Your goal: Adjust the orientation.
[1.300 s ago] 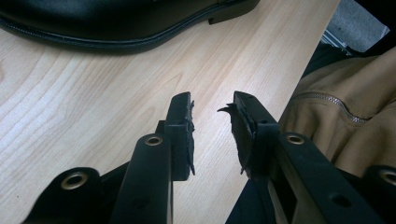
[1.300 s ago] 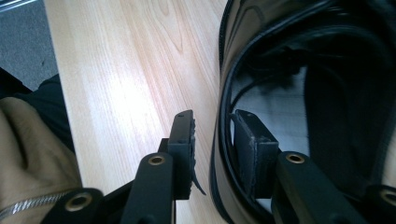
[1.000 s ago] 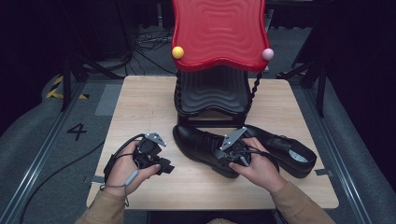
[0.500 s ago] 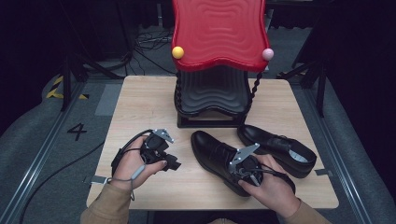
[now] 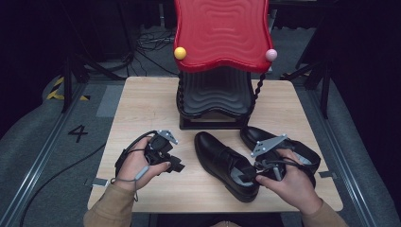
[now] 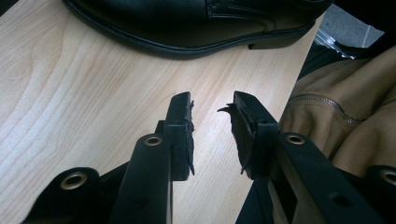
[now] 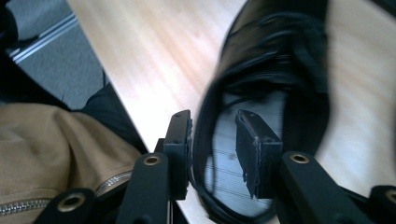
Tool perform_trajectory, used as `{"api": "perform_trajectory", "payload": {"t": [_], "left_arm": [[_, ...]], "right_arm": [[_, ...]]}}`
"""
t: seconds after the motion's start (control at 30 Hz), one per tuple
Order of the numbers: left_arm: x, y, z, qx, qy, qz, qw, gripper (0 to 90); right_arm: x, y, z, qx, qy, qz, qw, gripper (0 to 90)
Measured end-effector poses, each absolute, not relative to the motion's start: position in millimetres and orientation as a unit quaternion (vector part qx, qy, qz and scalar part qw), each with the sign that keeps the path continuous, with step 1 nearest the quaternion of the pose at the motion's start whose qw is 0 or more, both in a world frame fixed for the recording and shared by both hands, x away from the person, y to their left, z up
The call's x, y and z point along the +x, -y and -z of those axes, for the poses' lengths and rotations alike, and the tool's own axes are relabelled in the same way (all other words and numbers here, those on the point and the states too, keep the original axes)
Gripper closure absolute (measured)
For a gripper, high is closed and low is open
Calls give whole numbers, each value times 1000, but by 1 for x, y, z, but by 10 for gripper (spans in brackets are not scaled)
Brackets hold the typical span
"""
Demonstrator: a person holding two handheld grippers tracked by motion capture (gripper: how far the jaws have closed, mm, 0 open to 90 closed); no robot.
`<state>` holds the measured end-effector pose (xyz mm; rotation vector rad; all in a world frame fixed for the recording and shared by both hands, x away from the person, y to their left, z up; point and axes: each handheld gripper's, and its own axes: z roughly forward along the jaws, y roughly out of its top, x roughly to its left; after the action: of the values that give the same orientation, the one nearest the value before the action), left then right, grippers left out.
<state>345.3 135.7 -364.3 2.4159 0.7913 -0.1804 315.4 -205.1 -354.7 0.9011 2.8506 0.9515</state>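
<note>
Wooden table [image 5: 142,109] bears two black shoes [image 5: 226,163] [image 5: 279,142], one red rack [image 5: 220,33]

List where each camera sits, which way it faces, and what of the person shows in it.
High view: above the person's side, looking forward and down on the table; both hands and sleeves show.
Left gripper view: on the left gripper, facing the near shoe; tan sleeve at right.
Right gripper view: on the right gripper, jaws astride the shoe's heel rim.
All share that shoe.

A glossy black leather dress shoe [image 5: 226,165] is lying upright on its sole, toe pointing to about eleven o'clock, heel at five. Its mate [image 5: 280,144] is sitting just beside it at three o'clock, likewise angled.
</note>
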Motion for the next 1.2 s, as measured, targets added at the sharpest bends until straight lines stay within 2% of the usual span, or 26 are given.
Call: {"api": "perform_trajectory", "payload": {"t": [0.27,0.37,0.57,0.83,1.2], "left_arm": [[346,-137,365,905,-302,71,292,676],[346,-138,366,905,-302,71,293,673],[346,-138,365,904,-302,71,294,671],[347,-138,366,905,-302,71,292,671],[347,-137,367,904,-303,75,292,667]], "right_arm": [[331,250,337,341,-879,-329,47,633],[337,268,334,360,-872,-326,68,585],[349,300,336,400,-861,-299,94,582],[357,330,340,417,-863,-266,103,556],[370,342,365,424,-880,-193,92,502]]}}
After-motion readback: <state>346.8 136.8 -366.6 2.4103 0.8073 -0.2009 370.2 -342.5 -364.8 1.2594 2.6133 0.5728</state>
